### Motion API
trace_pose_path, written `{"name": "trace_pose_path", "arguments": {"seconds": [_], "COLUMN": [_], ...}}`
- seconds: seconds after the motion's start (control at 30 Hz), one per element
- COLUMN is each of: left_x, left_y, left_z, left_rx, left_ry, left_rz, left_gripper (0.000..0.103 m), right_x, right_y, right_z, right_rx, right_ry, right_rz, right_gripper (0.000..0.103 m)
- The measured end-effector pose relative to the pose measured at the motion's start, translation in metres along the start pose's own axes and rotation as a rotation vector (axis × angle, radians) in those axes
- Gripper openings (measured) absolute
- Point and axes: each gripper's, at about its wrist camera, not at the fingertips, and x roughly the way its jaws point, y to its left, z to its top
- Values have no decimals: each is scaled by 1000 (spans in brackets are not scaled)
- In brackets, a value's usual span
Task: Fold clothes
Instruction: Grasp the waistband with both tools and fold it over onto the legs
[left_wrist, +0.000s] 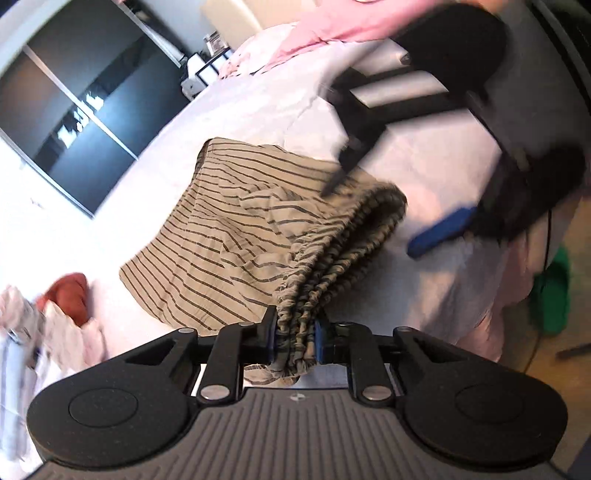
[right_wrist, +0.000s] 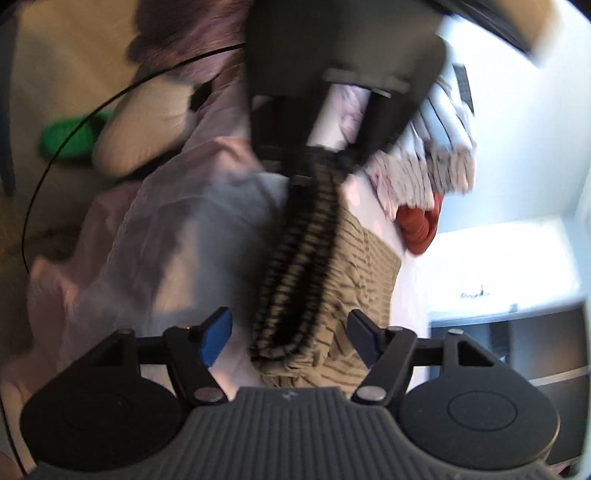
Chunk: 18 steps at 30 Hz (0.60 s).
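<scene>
Left hand-held gripper (left_wrist: 295, 338) clamped on beige dark-striped elastic-waist shorts (left_wrist: 236, 236); right hand-held gripper (right_wrist: 290, 341) wide open, empty (waistband between, unpinched). Risk: single-corner hold, bunching, sagging onto bed (left_wrist: 258, 99).

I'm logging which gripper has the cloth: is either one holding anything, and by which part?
The left gripper is shut on the striped shorts, pinching the gathered elastic waistband. The right gripper is open, holding nothing; the waistband lies between its blue pads unpinched.

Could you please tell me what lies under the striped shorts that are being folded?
The striped shorts rest on a pale bed sheet, visible all around them. Whatever lies directly beneath the fabric is covered and cannot be seen.
</scene>
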Motion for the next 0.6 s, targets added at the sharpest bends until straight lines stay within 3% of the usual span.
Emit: {"name": "trace_pose_path", "arguments": {"seconds": [0.13, 0.17, 0.2, 0.27, 0.4, 0.6], "left_x": [-3, -3, -5, -9, -29, -74], "left_y": [18, 23, 27, 35, 46, 37], "left_z": [1, 2, 2, 2, 4, 22], "left_rx": [-50, -65, -76, -81, -28, 60], "left_ry": [7, 13, 18, 24, 16, 35], "left_rz": [-57, -72, -85, -107, -136, -222], "left_gripper": [16, 16, 15, 15, 15, 15], "right_x": [-1, 2, 4, 5, -12, -59], "right_y": [6, 5, 6, 6, -20, -73], "right_z": [-1, -1, -2, -4, -1, 16], "right_rx": [0, 6, 3, -6, 56, 264], "right_ry": [29, 27, 26, 27, 26, 70], "right_rz": [-67, -78, -91, -119, -102, 76], "right_gripper": [71, 65, 44, 28, 22, 21]}}
